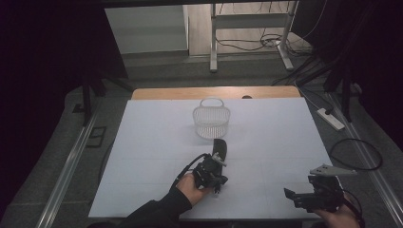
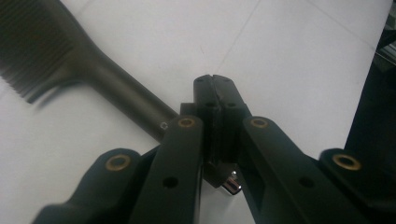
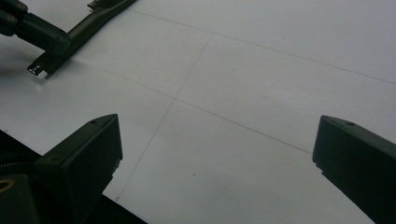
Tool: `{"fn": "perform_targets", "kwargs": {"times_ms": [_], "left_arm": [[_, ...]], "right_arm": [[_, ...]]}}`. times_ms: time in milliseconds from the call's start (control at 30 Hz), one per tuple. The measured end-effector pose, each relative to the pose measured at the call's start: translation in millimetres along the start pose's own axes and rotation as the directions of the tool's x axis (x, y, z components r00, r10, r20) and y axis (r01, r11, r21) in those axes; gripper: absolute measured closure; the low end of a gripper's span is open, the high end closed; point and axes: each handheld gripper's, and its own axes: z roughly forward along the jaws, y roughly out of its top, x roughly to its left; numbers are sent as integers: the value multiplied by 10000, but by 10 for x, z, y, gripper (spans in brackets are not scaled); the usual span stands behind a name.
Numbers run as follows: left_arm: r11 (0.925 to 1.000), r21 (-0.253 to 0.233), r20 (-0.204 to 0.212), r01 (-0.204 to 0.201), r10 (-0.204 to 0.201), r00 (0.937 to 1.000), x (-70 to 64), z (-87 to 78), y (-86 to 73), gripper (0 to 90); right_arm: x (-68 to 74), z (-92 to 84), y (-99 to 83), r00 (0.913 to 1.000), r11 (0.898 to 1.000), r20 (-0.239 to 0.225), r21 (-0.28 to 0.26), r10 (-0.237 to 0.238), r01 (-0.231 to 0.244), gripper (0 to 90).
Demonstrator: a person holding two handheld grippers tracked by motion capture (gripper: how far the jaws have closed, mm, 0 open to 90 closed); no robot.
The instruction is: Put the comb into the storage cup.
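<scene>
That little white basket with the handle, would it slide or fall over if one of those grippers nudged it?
The white mesh basket looks like thin openwork plastic, so it is probably very light and would likely slide on the smooth white table sheet. It stands fairly tall on a narrower base, so a push near the rim might tip it. The looped handle probably flexes.

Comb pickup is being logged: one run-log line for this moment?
left gripper: shut on comb handle | right gripper: open, idle | basket: upright

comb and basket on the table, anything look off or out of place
Nothing stands out. The white basket stands upright on the white table, and the left gripper is shut on the dark comb handle. No spill or damage shows.
</scene>
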Motion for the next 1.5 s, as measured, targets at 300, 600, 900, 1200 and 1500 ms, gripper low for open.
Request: {"fn": "perform_targets", "kwargs": {"times_ms": [300,600,900,1200,1500], "left_arm": [[9991,429,174,54,-61,9998,6,53,-55,889],[9972,604,81,438,-444,9990,79,24,-129,890],[9957,563,-282,732,-717,9970,224,-46,-193,889],[9965,422,-69,720,-718,9974,202,-80,-175,889],[9990,-83,-337,440,-443,9985,139,-301,-82,869]], "right_arm": [[6,0,0,10000,10000,-18,16,-46,46,24],[9,-1,0,10000,10000,-35,26,-92,92,26],[11,2,2,9999,9999,-56,38,-135,135,28],[11,4,2,9999,9999,-70,46,-144,145,30],[10,6,3,9999,9999,-66,64,-121,121,30]]}}
